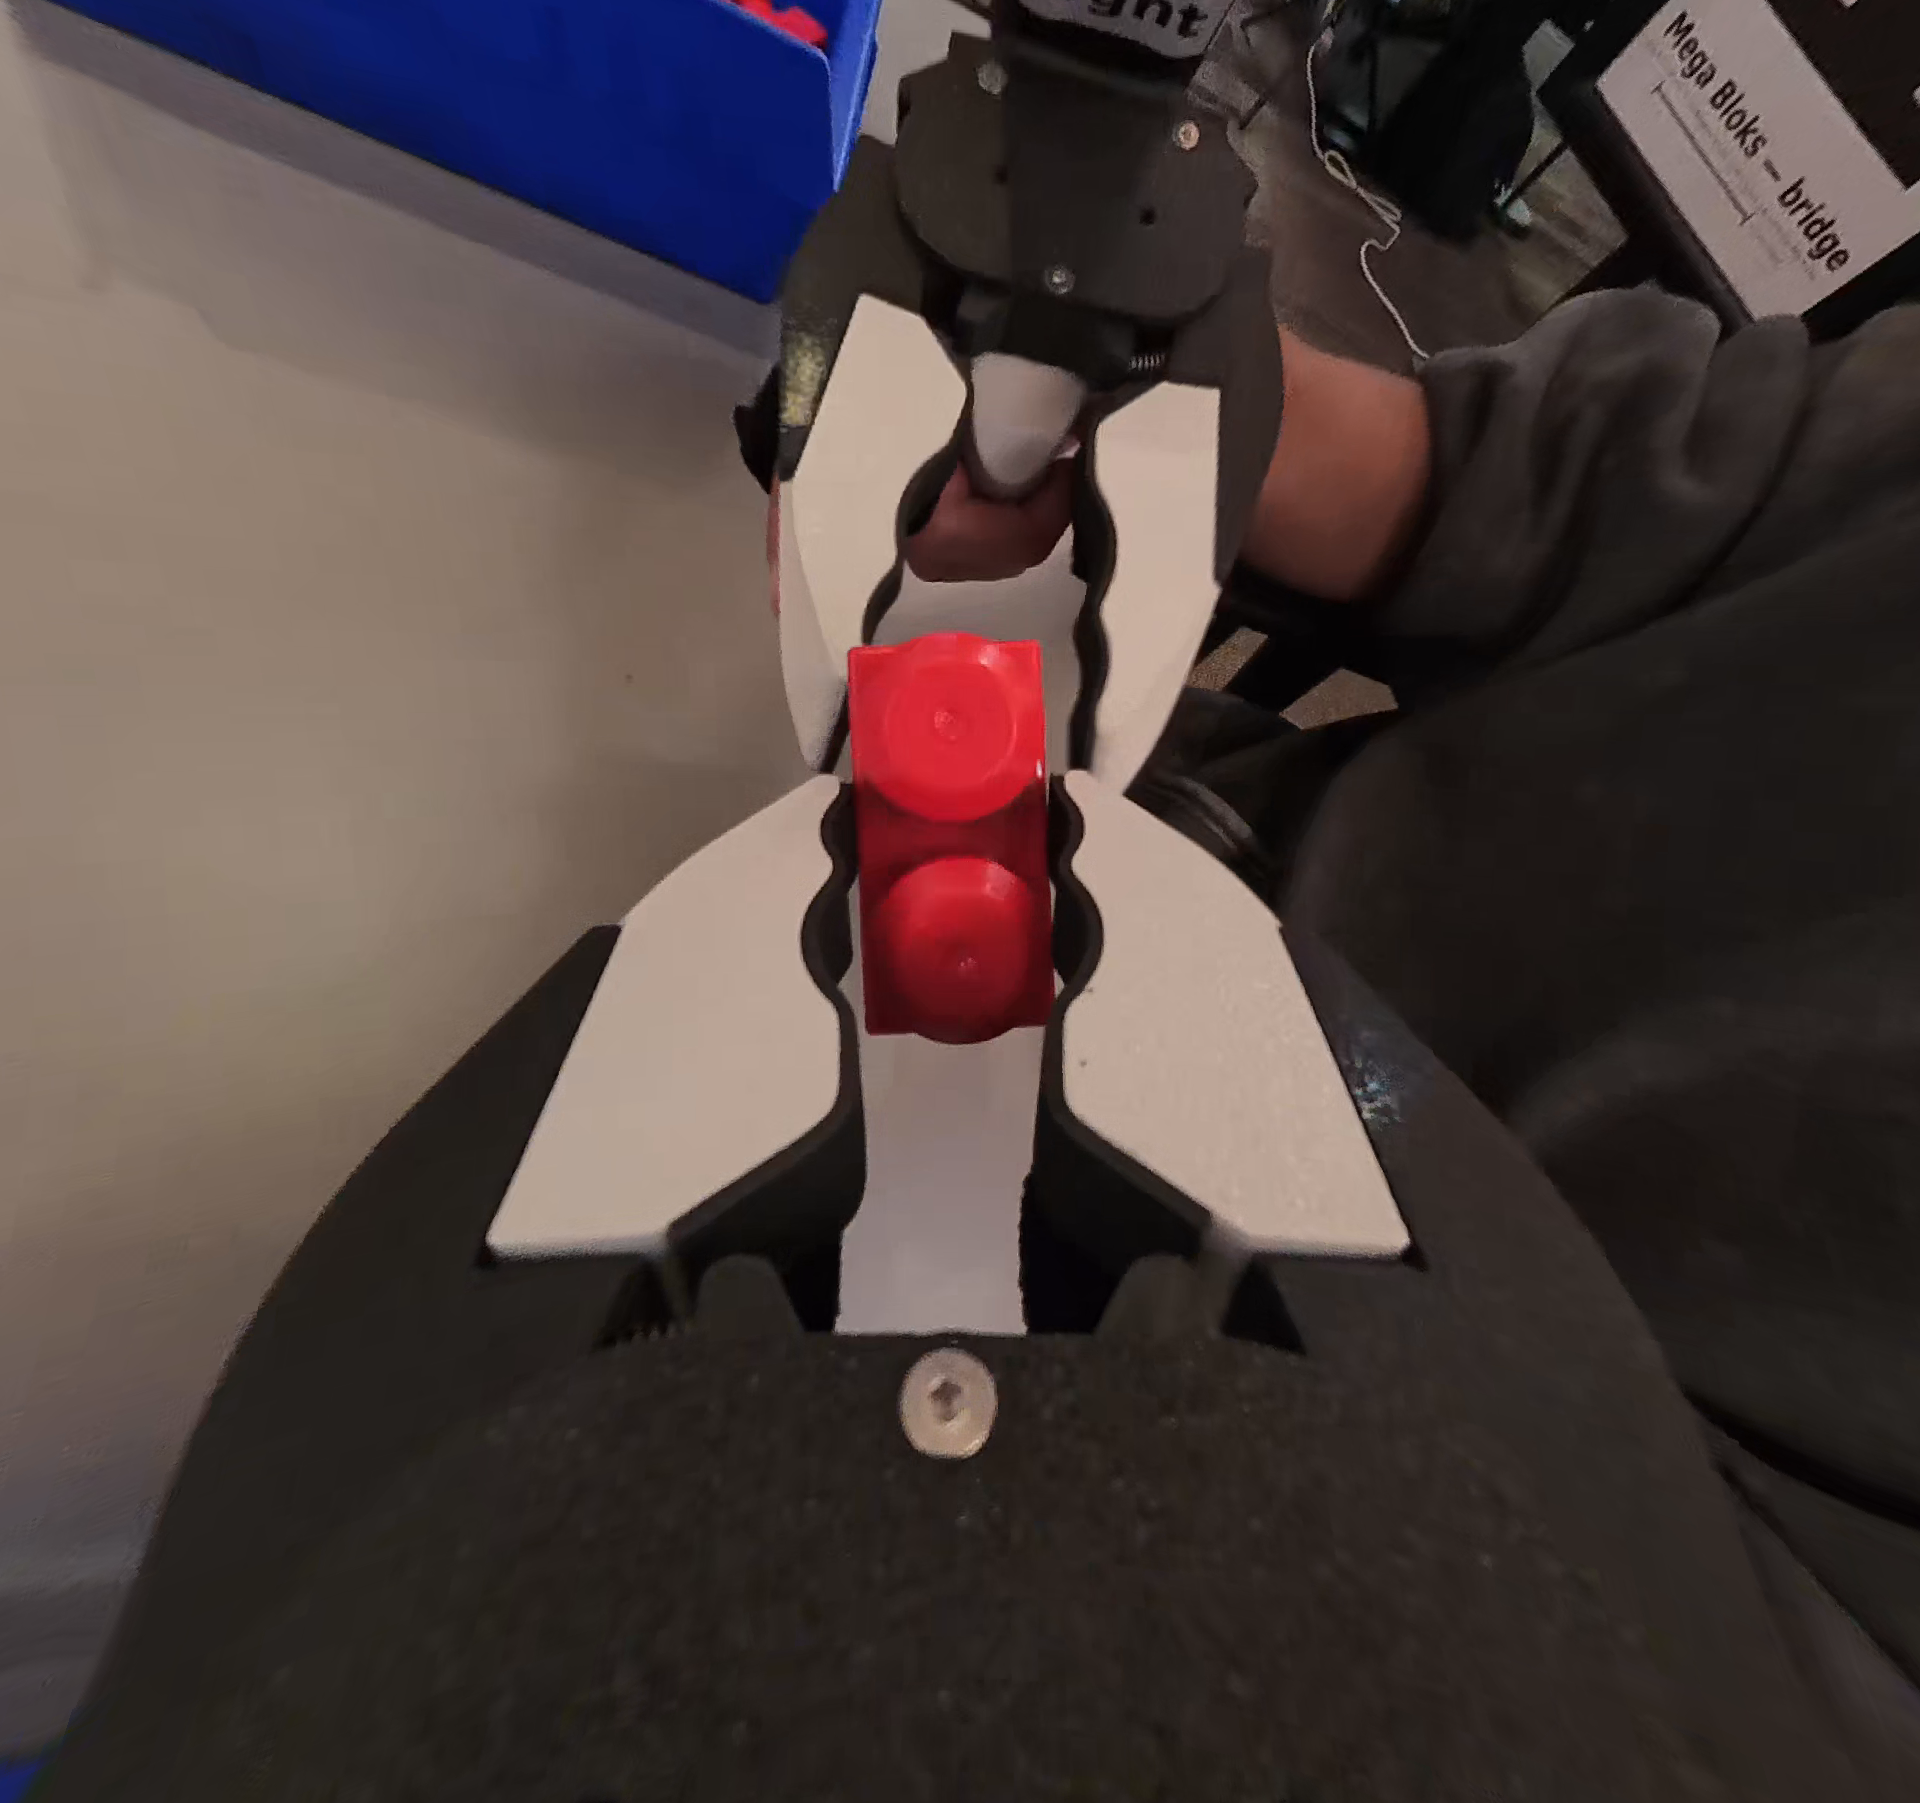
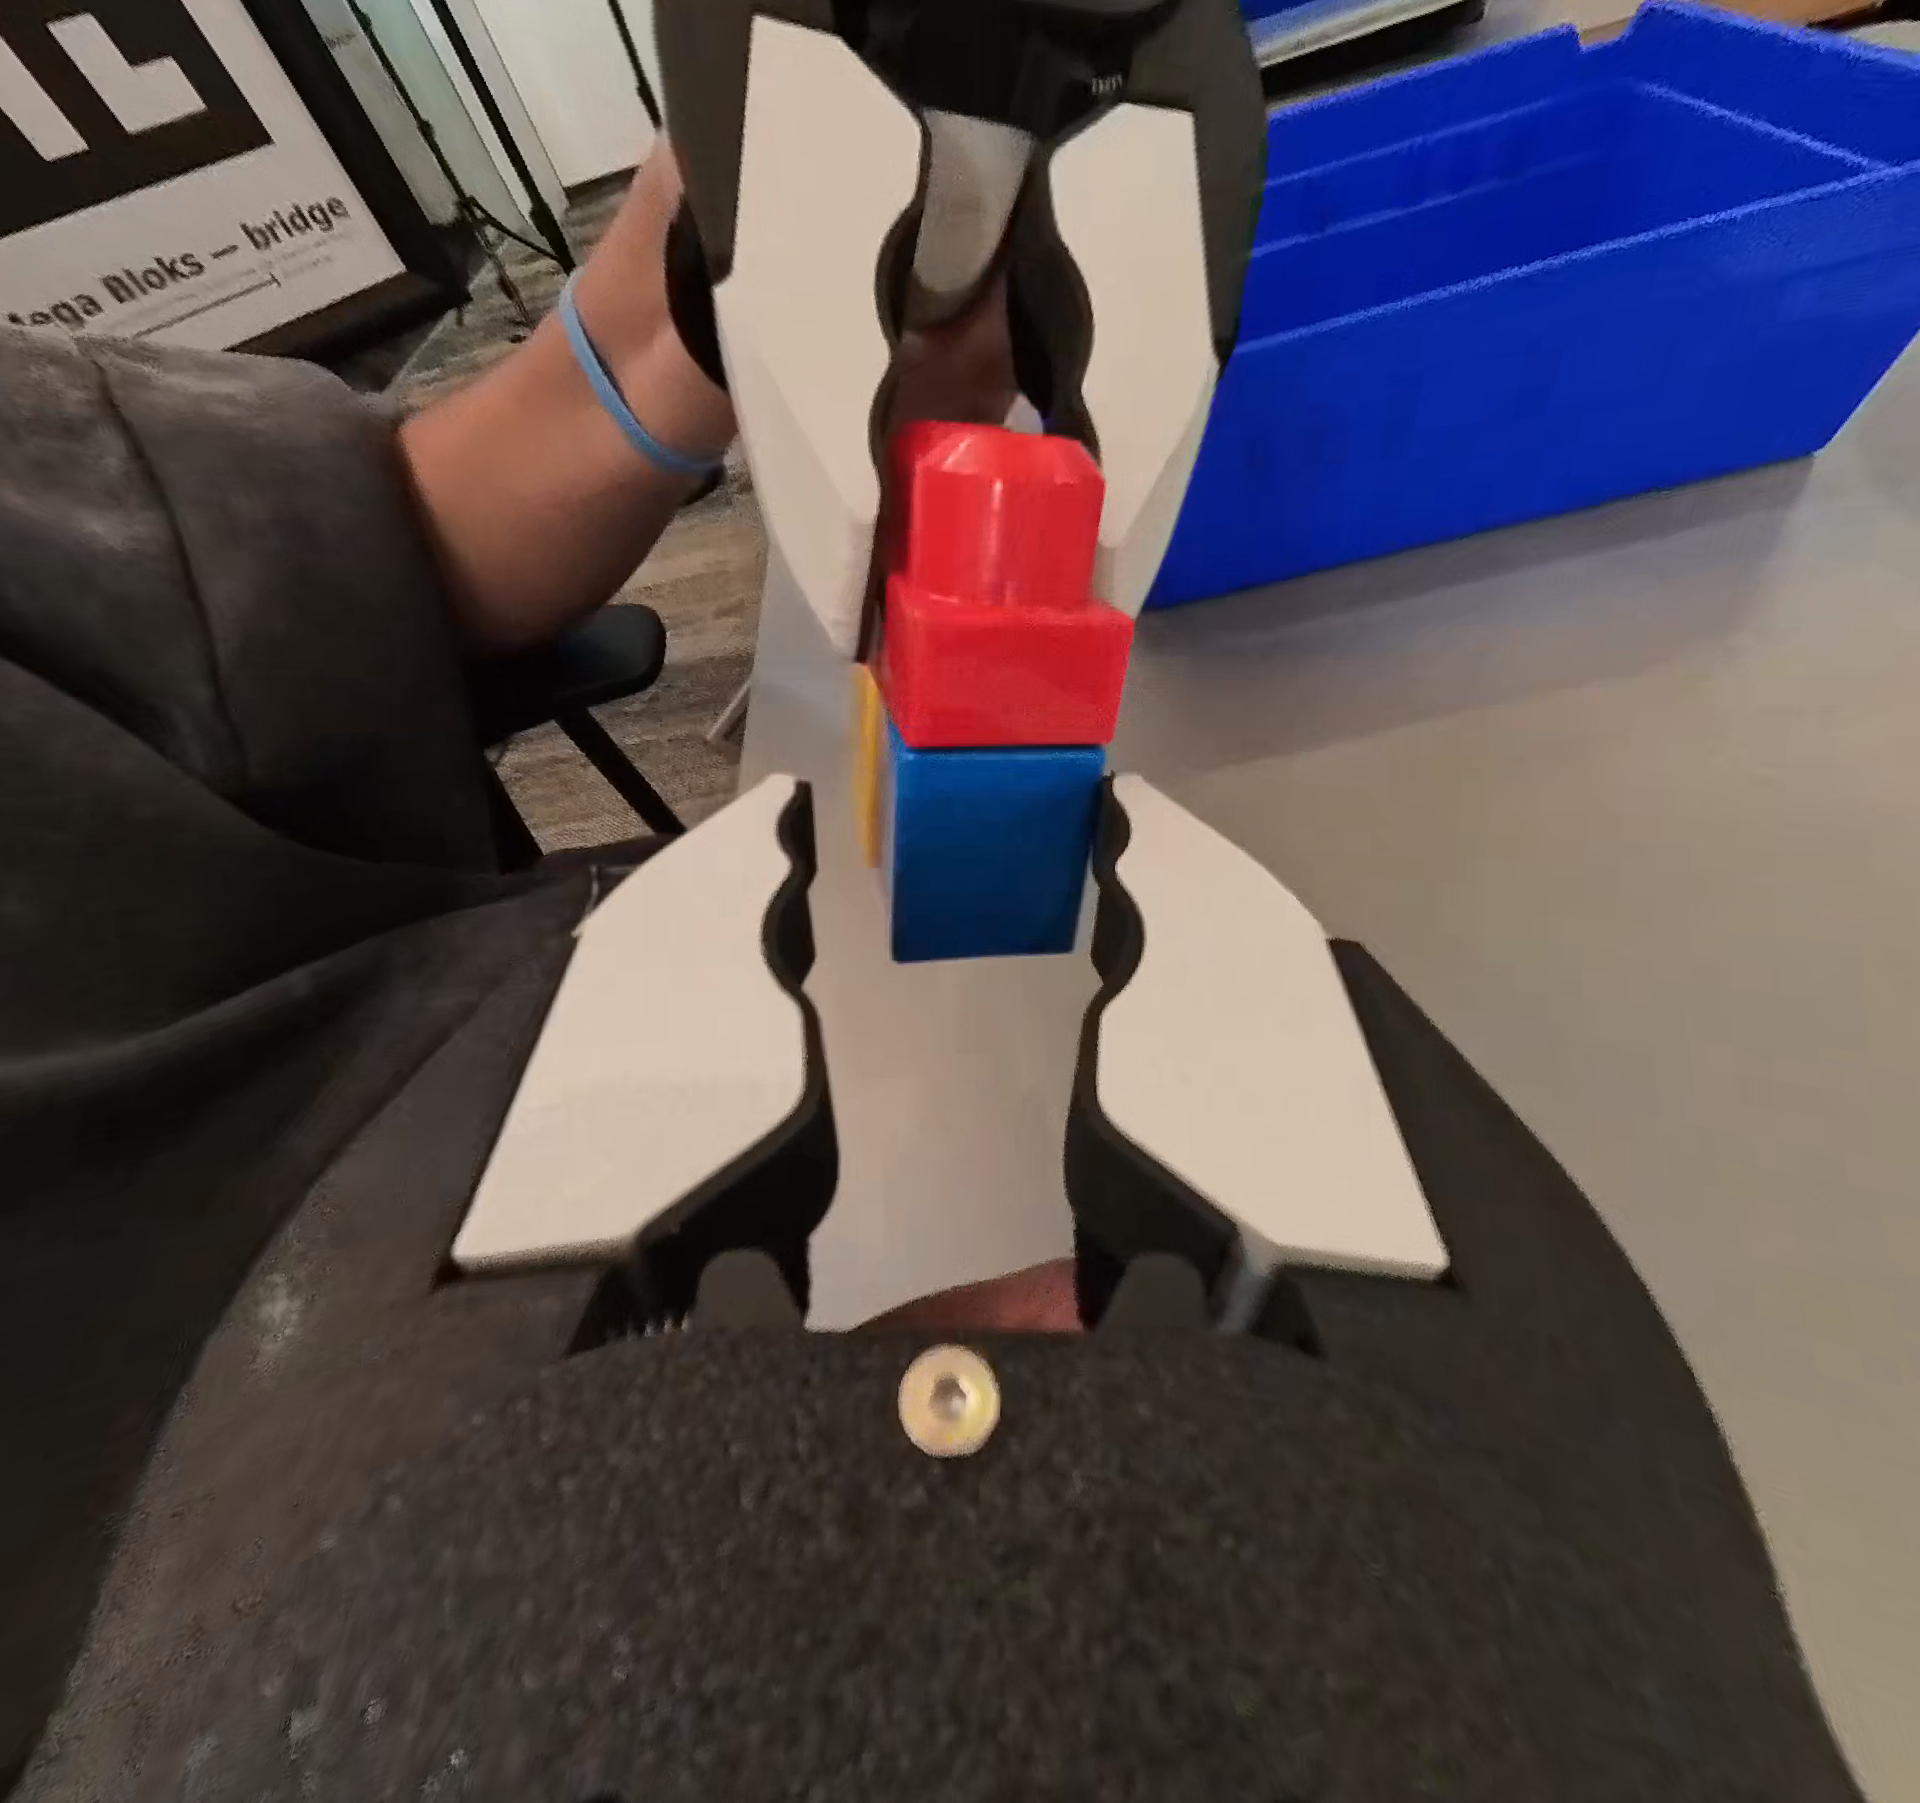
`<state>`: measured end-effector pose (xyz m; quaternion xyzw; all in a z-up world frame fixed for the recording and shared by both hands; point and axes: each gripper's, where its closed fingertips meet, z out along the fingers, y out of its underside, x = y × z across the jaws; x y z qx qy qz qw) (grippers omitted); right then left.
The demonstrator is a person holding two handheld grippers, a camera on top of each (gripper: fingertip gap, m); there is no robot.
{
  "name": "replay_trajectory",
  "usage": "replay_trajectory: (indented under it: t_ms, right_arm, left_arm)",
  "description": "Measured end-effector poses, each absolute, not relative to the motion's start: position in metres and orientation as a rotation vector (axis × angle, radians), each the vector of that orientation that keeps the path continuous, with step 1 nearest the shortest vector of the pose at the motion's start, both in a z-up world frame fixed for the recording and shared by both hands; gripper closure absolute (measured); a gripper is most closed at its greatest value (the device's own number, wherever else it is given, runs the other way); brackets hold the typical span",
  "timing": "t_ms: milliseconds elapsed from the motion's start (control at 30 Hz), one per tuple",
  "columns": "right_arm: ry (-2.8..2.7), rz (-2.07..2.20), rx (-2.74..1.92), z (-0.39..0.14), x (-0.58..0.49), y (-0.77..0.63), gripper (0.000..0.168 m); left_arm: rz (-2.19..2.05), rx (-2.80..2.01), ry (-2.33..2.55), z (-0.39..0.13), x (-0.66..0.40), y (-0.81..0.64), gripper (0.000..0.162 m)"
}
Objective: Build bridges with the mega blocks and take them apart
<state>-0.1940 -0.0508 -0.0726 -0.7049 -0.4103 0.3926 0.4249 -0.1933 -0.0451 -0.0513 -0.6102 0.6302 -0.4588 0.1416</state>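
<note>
Item: red block (image 1: pixel 948 834), two studs, clamped between the left gripper (image 1: pixel 948 797) fingers at frame centre, blue block (image 2: pixel 987 854) beneath.

Right gripper (image 2: pixel 951 803): fingers narrow, bracketing the blue block; contact uncertain.

Blue bin (image 2: pixel 1558 319): at 2 o'clock on the desk (image 2: pixel 1507 870).

Handling, judged separation: close on blue, pull straight apart without twisting.
</note>
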Motion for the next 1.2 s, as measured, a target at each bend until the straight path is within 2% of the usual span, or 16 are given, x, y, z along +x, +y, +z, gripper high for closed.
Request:
replay_trajectory:
  t_ms: [67,100,400,500,633,800,900,1000,1067,1200]
  right_arm:
    - [-1.028,0.97,-1.778,-0.079,-0.192,-0.049,0.13]
    - [-1.03,0.984,-1.792,-0.081,-0.192,-0.05,0.131]
    - [-1.022,1.015,-1.797,-0.092,-0.185,-0.045,0.131]
    - [-1.055,0.934,-1.918,-0.129,-0.177,-0.042,0.132]
    - [-1.033,0.928,-1.962,-0.132,-0.167,-0.042,0.131]
    - [-0.968,0.868,-1.926,-0.114,-0.152,-0.036,0.131]
    - [-0.862,0.672,-1.884,-0.066,-0.107,-0.031,0.131]
    - [-0.575,0.354,-1.883,-0.007,-0.015,-0.019,0.131]
    - [-0.359,0.18,-1.926,0.014,0.055,-0.011,0.131]
    - [-0.119,0.074,-2.307,-0.021,0.156,0.008,0.131]
  left_arm:
    - [-1.319,-1.753,1.849,-0.055,-0.189,-0.049,0.128]
    - [-1.304,-1.742,1.861,-0.057,-0.188,-0.05,0.128]
    - [-1.259,-1.631,1.797,-0.053,-0.176,-0.043,0.129]
    - [-1.435,-1.539,1.641,-0.016,-0.183,-0.034,0.129]
    - [-1.357,-1.504,1.602,0.01,-0.208,-0.023,0.129]
    - [-1.217,-1.564,1.651,-0.002,-0.207,-0.025,0.129]
    - [-1.14,-1.643,1.595,-0.014,-0.195,-0.016,0.128]
    - [-1.135,-1.729,1.519,-0.025,-0.184,-0.009,0.128]
    - [-1.145,-1.768,1.5,-0.03,-0.179,-0.007,0.128]
    - [-1.237,-1.778,1.503,-0.033,-0.172,-0.011,0.128]
